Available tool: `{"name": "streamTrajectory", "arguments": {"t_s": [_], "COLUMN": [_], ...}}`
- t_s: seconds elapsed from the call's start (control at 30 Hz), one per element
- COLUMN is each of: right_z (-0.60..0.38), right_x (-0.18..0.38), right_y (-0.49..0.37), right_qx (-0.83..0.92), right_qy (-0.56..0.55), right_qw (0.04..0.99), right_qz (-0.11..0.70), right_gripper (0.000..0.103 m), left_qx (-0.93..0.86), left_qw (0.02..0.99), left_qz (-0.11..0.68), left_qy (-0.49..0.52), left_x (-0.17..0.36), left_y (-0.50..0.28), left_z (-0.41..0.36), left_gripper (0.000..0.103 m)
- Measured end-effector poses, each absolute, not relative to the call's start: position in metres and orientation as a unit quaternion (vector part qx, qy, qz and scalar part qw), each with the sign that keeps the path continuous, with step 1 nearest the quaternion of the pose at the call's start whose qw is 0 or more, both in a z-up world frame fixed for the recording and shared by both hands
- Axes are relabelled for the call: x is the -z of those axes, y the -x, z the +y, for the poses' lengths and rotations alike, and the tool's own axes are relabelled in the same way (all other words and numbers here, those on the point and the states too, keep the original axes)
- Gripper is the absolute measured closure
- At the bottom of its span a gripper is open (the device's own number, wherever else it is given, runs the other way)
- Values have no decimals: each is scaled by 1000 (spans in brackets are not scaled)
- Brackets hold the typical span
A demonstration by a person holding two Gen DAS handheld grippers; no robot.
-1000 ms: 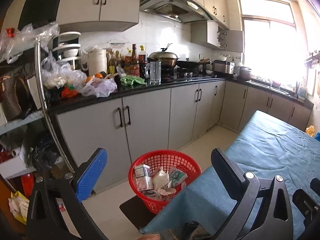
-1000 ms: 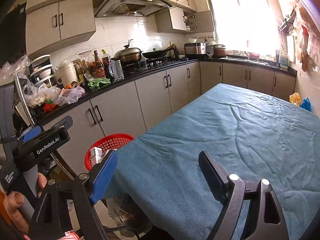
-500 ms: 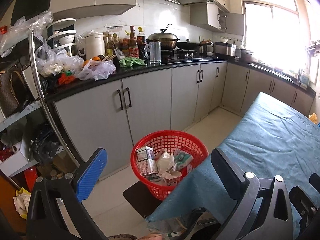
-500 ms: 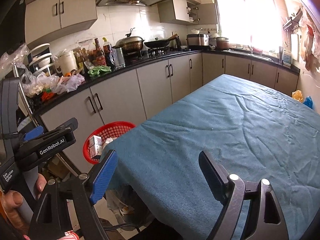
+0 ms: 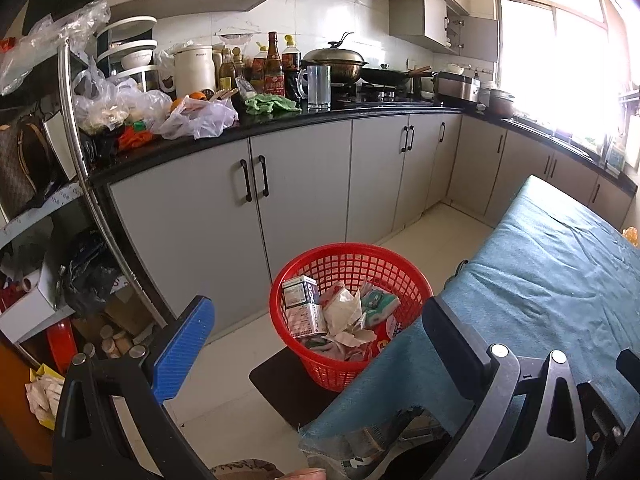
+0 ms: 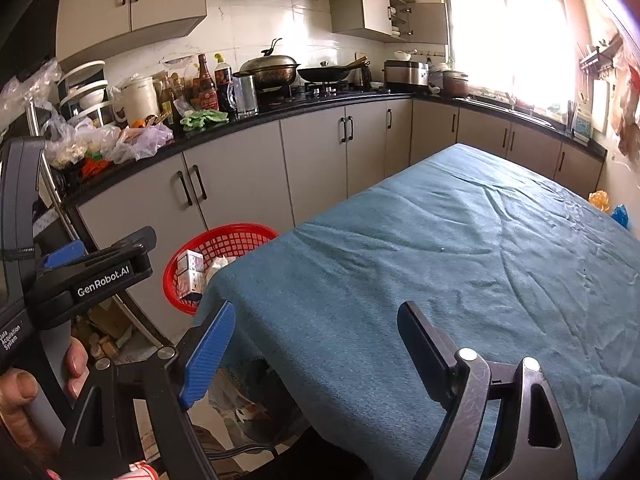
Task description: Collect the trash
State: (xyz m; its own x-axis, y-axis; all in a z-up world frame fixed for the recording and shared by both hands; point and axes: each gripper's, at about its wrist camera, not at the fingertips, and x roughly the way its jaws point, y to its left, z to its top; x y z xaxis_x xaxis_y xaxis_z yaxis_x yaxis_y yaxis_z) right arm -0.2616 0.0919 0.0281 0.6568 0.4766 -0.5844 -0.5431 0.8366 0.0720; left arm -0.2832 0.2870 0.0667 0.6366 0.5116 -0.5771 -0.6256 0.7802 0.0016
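We hold both grippers low over the near corner of the desk [image 6: 460, 248], which is draped in a blue cloth with nothing lying on it that we can see. The left gripper [image 5: 316, 344] has its fingers spread wide with nothing between them, aimed down toward the red basket [image 5: 404, 276]. The basket stands on the floor beside the desk corner, on a dark mat [image 5: 288, 380], close enough that trash can be dropped straight off the edge. It already holds a small carton [image 5: 302, 312], crumpled paper [image 5: 344, 312] and wrappers. The right gripper [image 6: 316, 344] also has its fingers spread and empty, pointing over the cloth. We judge the collecting is nearly or fully done, though the far edge is washed out by window glare and something small may hide there.
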Motion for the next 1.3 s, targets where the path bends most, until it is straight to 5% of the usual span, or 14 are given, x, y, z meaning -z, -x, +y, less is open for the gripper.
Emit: {"name": "streamTrajectory", "arguments": {"t_s": [1.3], "right_z": [113], "right_x": [-6], "right_y": [248], "right_qx": [-283], "right_qy": [61], "right_qw": [893], "right_qz": [345], "right_gripper": [16], "left_qx": [-305], "left_qw": [883], "left_qz": [332], "left_qy": [130], "left_x": [-37], "left_y": [268], "left_z": [311], "left_gripper": [0]}}
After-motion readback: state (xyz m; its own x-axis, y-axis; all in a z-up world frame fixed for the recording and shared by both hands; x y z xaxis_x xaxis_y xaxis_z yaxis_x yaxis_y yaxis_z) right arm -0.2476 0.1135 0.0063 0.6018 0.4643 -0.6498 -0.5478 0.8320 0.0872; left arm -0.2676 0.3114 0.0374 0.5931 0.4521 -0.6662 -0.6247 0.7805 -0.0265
